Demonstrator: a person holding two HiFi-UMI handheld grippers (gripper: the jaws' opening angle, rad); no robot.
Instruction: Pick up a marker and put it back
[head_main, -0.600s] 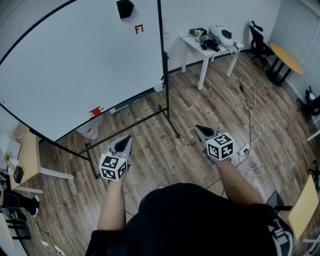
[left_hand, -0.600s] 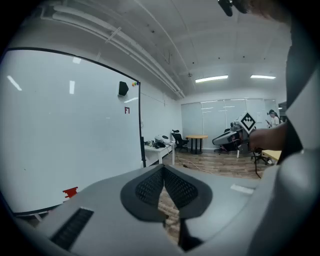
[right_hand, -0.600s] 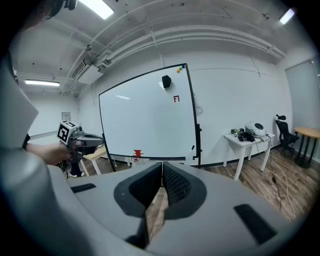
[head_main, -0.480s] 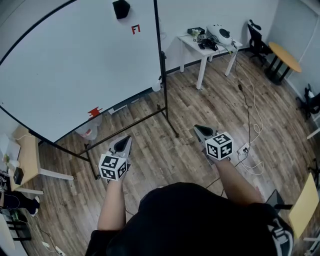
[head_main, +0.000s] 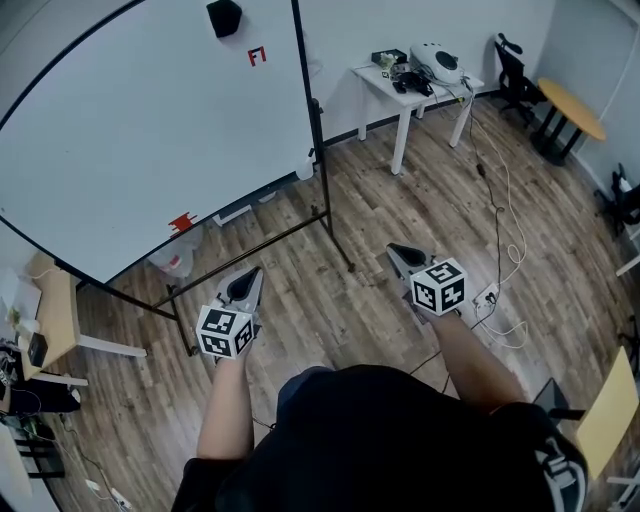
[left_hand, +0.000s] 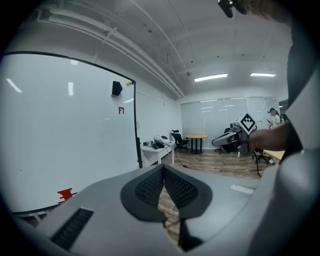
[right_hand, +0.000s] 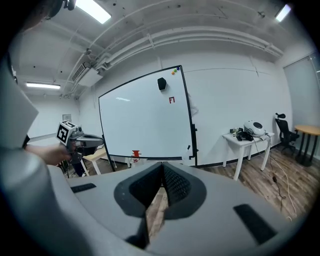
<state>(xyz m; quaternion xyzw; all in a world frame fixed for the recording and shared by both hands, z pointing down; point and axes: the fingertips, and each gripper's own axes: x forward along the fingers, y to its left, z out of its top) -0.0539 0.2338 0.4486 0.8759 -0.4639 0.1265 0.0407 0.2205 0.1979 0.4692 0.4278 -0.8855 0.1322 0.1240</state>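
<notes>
A large whiteboard (head_main: 140, 130) on a black stand fills the upper left of the head view. A small red object (head_main: 181, 222) sits at its lower edge; it is too small to tell whether it is a marker. It also shows in the left gripper view as the red object (left_hand: 65, 194) and in the right gripper view as the red object (right_hand: 135, 153). My left gripper (head_main: 246, 283) and right gripper (head_main: 402, 256) hover over the wooden floor, well short of the board. Both are shut and hold nothing, as the left gripper (left_hand: 163, 167) and the right gripper (right_hand: 162, 165) show up close.
A black eraser (head_main: 223, 17) and a red mark (head_main: 257, 56) are high on the board. The stand's foot (head_main: 340, 255) reaches out between the grippers. A white table (head_main: 420, 75) with gear stands at the back right, with cables (head_main: 505, 260) on the floor. A wooden desk (head_main: 60, 310) is at the left.
The whiteboard and the white table have slid a little to the left in the head view. Both grippers keep their places and stay shut.
</notes>
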